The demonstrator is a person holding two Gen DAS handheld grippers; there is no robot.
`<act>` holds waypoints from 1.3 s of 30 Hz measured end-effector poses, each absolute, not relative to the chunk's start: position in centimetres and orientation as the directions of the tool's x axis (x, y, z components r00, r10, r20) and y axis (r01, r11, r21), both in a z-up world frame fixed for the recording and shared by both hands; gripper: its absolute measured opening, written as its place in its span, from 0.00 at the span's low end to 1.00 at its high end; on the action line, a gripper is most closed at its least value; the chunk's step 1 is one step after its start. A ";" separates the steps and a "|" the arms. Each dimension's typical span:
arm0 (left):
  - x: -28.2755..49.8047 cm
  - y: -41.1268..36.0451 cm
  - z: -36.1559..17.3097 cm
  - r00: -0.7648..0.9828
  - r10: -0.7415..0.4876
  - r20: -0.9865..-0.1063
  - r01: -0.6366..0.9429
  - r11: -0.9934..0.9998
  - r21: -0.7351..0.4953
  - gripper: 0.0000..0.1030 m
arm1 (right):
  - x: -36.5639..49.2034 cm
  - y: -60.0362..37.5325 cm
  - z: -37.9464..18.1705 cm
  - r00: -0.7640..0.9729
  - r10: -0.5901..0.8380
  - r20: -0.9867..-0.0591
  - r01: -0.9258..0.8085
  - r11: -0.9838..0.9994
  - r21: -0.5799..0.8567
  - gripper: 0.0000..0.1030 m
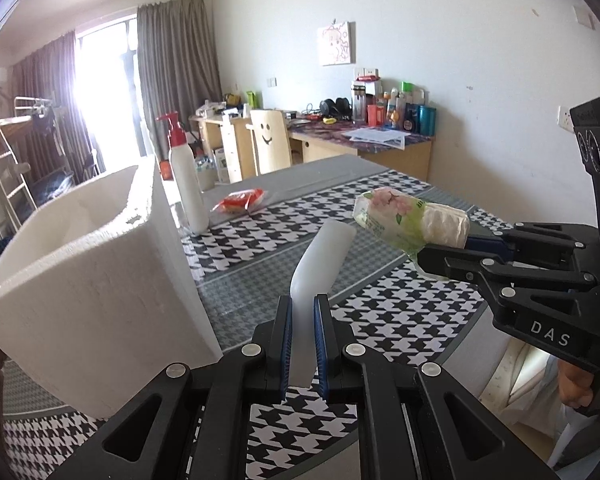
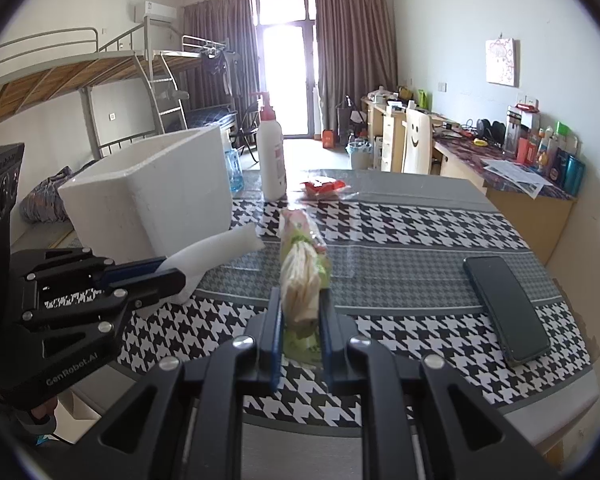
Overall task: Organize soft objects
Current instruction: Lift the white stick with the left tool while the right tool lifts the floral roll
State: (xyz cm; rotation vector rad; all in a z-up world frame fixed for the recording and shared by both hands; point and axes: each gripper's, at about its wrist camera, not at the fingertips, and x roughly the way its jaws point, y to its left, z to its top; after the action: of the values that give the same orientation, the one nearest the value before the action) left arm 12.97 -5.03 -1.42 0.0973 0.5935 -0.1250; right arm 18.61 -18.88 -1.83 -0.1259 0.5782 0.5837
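Observation:
My left gripper [image 1: 302, 305] is shut on a white foam strip [image 1: 320, 258], which sticks up and forward above the table. In the right wrist view the same strip [image 2: 220, 246] juts from the left gripper [image 2: 172, 270] toward the foam box. My right gripper [image 2: 300, 300] is shut on a tissue pack [image 2: 302, 276] with a green floral wrapper, held off the table. From the left wrist view that pack [image 1: 412, 218] hangs to the right of the strip, in the right gripper [image 1: 440, 250]. A white foam box [image 1: 84, 248] [image 2: 152, 196], open on top, stands at the left.
A white pump bottle [image 1: 186, 184] [image 2: 271, 160] with a red top stands behind the box. A red packet [image 1: 240, 200] [image 2: 324, 189] lies beyond it. A black phone [image 2: 506, 308] lies at the right of the houndstooth table [image 2: 400, 220]. A smiley-face chair [image 2: 416, 140] and cluttered desks line the far wall.

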 end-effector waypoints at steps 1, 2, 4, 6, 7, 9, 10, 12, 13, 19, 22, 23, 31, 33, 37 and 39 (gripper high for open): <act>12.9 -5.0 -1.2 0.825 -0.088 -0.558 0.144 0.988 0.058 0.11 | 18.5 -18.9 -1.7 0.685 0.484 -0.544 -0.553 0.832 0.046 0.19; 13.0 -5.0 -1.1 0.829 -0.085 -0.553 0.143 0.988 0.061 0.11 | 18.5 -19.0 -1.6 0.687 0.485 -0.541 -0.552 0.833 0.045 0.19; 13.0 -4.9 -0.8 0.835 -0.084 -0.544 0.141 0.988 0.063 0.11 | 18.5 -19.0 -1.4 0.691 0.487 -0.535 -0.551 0.833 0.047 0.19; 13.2 -4.7 -0.5 0.840 -0.078 -0.537 0.133 0.989 0.064 0.11 | 18.5 -19.0 -1.1 0.697 0.486 -0.527 -0.549 0.835 0.045 0.19; 13.3 -4.7 -0.3 0.842 -0.078 -0.534 0.132 0.989 0.064 0.11 | 18.6 -19.0 -0.9 0.698 0.488 -0.524 -0.549 0.835 0.046 0.19; 13.4 -4.7 0.0 0.847 -0.078 -0.525 0.132 0.989 0.065 0.11 | 18.6 -19.0 -0.6 0.703 0.491 -0.516 -0.548 0.835 0.048 0.19; 13.4 -4.7 0.1 0.850 -0.077 -0.521 0.130 0.989 0.067 0.11 | 18.5 -19.0 -0.4 0.706 0.492 -0.509 -0.549 0.835 0.047 0.19; 13.3 -4.5 0.5 0.856 -0.077 -0.511 0.131 0.989 0.071 0.11 | 18.6 -19.0 -0.2 0.709 0.495 -0.501 -0.549 0.834 0.047 0.19; 13.3 -4.5 0.6 0.858 -0.075 -0.508 0.129 0.989 0.072 0.11 | 18.6 -18.9 -0.1 0.711 0.498 -0.496 -0.552 0.833 0.046 0.19; 13.3 -4.4 1.3 0.871 -0.074 -0.486 0.126 0.989 0.076 0.11 | 18.4 -18.6 0.6 0.719 0.507 -0.475 -0.561 0.827 0.035 0.19; 13.5 -4.6 1.6 0.876 -0.075 -0.477 0.128 0.989 0.079 0.11 | 18.4 -18.5 0.9 0.724 0.509 -0.467 -0.561 0.827 0.031 0.19; 13.5 -4.6 1.7 0.877 -0.075 -0.475 0.127 0.989 0.078 0.11 | 18.4 -18.6 1.0 0.725 0.509 -0.464 -0.561 0.827 0.031 0.19; 13.3 -3.9 2.7 0.895 -0.071 -0.441 0.116 0.991 0.074 0.11 | 18.2 -18.7 2.0 0.746 0.508 -0.430 -0.550 0.834 0.031 0.19; 13.3 -3.8 3.0 0.899 -0.071 -0.431 0.113 0.991 0.072 0.11 | 18.1 -18.6 2.4 0.753 0.510 -0.417 -0.549 0.835 0.031 0.19; 13.4 -3.6 3.5 0.909 -0.066 -0.411 0.106 0.991 0.076 0.11 | 18.1 -18.2 2.8 0.760 0.510 -0.403 -0.547 0.837 0.028 0.19; 13.3 -3.4 3.8 0.914 -0.069 -0.400 0.106 0.992 0.072 0.11 | 18.2 -18.1 3.1 0.761 0.514 -0.397 -0.548 0.836 0.032 0.19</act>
State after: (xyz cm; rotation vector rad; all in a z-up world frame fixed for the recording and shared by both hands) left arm 13.30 -3.44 3.80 0.0925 0.4083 -0.0902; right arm 18.15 -18.13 3.08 -0.0874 0.4058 0.5785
